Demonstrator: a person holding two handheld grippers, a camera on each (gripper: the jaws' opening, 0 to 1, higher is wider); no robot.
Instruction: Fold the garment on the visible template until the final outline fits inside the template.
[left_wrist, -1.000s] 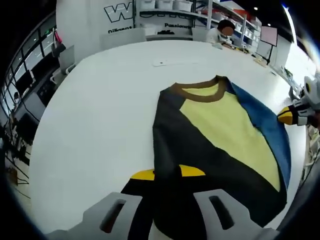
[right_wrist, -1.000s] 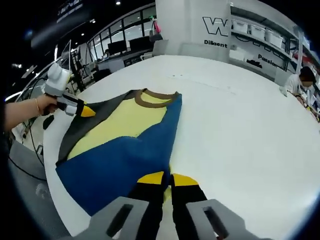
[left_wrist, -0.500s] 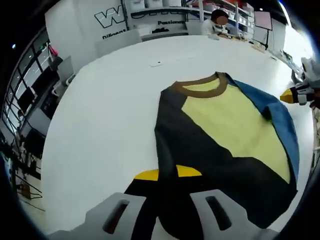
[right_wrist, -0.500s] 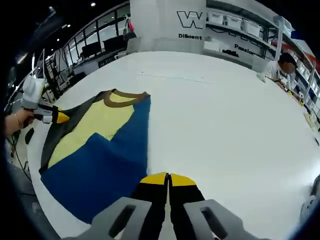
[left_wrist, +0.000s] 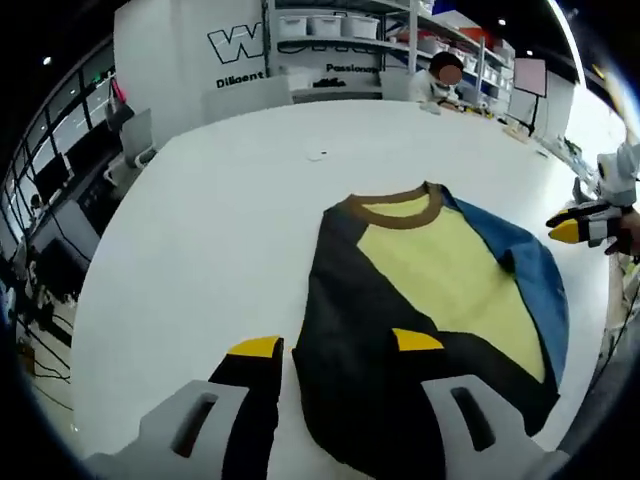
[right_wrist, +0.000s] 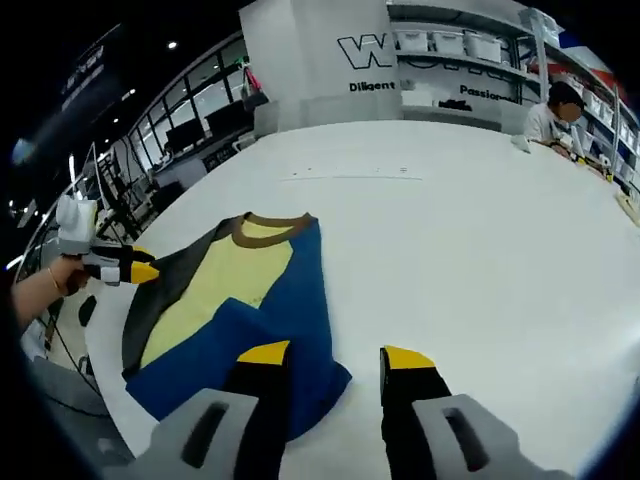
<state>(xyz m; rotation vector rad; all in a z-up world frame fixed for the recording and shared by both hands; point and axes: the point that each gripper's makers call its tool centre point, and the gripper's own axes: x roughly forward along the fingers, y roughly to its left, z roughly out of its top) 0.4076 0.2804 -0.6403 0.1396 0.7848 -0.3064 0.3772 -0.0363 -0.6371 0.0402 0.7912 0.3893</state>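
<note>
Garment (left_wrist: 430, 290) lies flat on the white table (left_wrist: 200, 230), yellow in the middle, with dark and blue sleeves folded over it. I see my left gripper (left_wrist: 335, 345) and my right gripper (right_wrist: 335, 355) both with jaws apart, gripping nothing.

A seated person (left_wrist: 438, 78) beside shelving (left_wrist: 345, 40) (bins on top); white wall lettering (right_wrist: 366, 52).

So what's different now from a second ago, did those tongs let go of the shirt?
Yes. Both tongs, shut a second ago, now stand open: the left tongs and the right tongs have released the shirt. The blue sleeve stays folded over the yellow front, and the shirt still lies flat on the white table.
</note>
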